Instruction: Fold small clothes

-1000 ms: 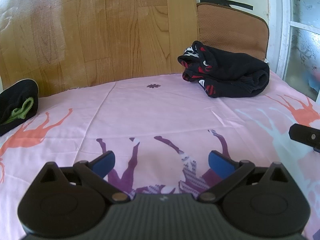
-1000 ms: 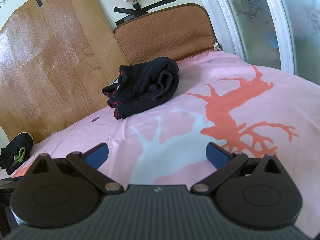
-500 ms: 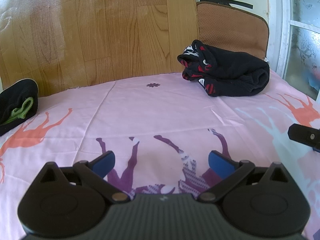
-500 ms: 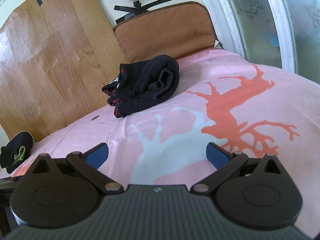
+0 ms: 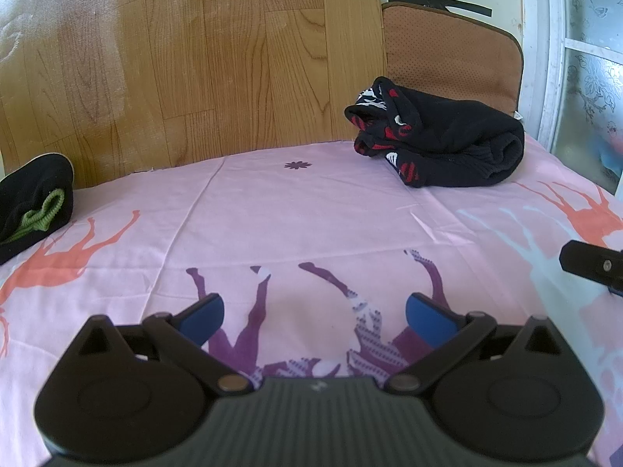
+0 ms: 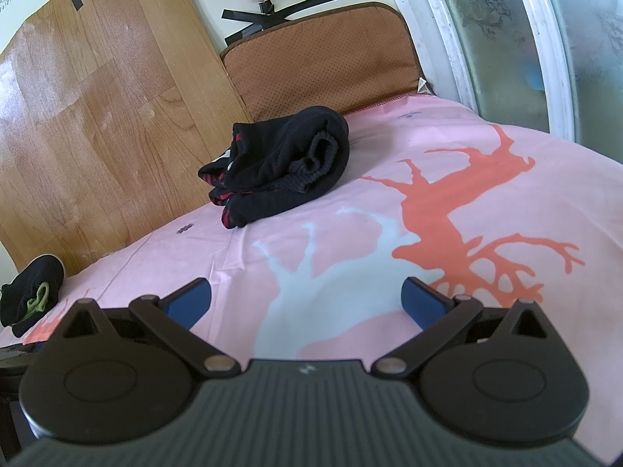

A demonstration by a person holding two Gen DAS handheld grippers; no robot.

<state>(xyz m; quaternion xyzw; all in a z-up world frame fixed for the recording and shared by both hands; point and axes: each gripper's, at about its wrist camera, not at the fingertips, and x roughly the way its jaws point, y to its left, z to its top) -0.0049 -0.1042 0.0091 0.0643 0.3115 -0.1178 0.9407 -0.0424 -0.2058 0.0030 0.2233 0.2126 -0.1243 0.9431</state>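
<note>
Black garment [image 5: 444, 148]: bundled, long axis running left-right in the left view, rolled end toward window.
Left gripper [image 5: 313, 313]: jaws apart, empty.
Right gripper [image 6: 305, 299]: jaws apart, empty.

Two garments lie on one pink printed sheet [image 5: 311, 214]: one bundled black garment with red-and-white pattern [image 5: 440, 144] and one black garment with green trim [image 5: 35, 202]. One brown cushion [image 6: 323, 66] and one wood-grain board [image 5: 187, 58] stand behind.

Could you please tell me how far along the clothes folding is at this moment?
Done: nothing clearly. The black garment lies bunched near the brown cushion; a dark piece with green trim sits apart. In hand: nothing; left gripper and right gripper are open. All folding remains.
</note>
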